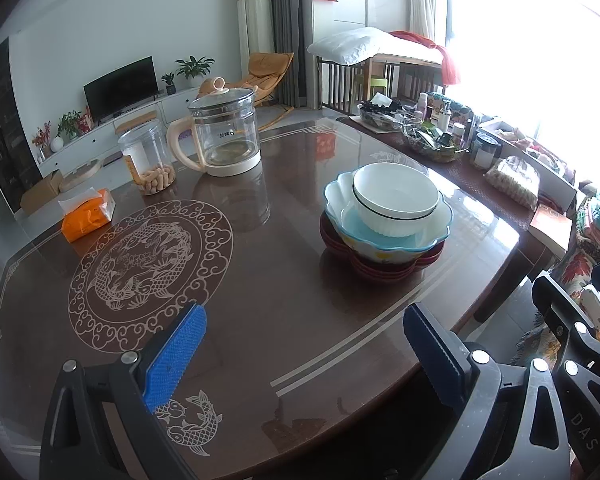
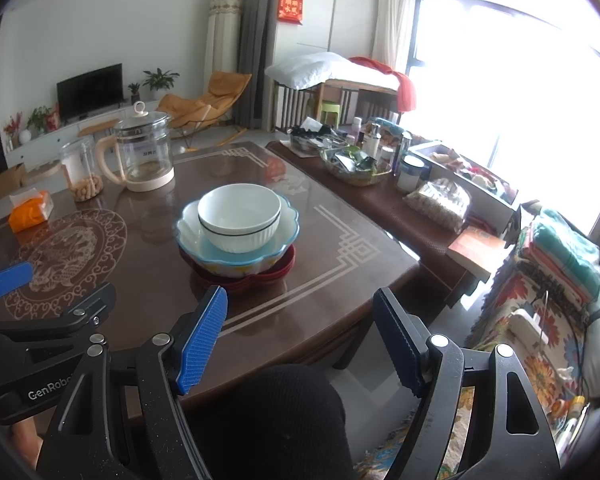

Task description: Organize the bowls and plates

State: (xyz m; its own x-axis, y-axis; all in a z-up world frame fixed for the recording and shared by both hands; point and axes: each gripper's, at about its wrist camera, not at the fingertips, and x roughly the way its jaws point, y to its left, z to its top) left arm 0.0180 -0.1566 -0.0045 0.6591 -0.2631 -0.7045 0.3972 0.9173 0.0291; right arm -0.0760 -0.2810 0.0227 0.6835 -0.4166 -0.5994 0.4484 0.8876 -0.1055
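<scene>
The white bowl (image 1: 396, 200) sits nested in the blue scalloped bowl (image 1: 384, 236), which rests on red plates (image 1: 380, 270) towards the counter's (image 1: 284, 280) right edge, a stack that looks finished, biggest below so it stands steady. Both the left hand-held gripper (image 1: 304, 350) and the right hand-held gripper (image 2: 300, 336) hover over the near edge, spread wide, pinching nothing. Only the right view shows a dark-clothed knee (image 2: 276, 412) below; the left view shows the carved fish (image 1: 192, 426).

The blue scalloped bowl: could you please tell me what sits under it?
Dark red plates are stacked under the blue scalloped bowl; only their rims show, so their number stays hidden.
</scene>
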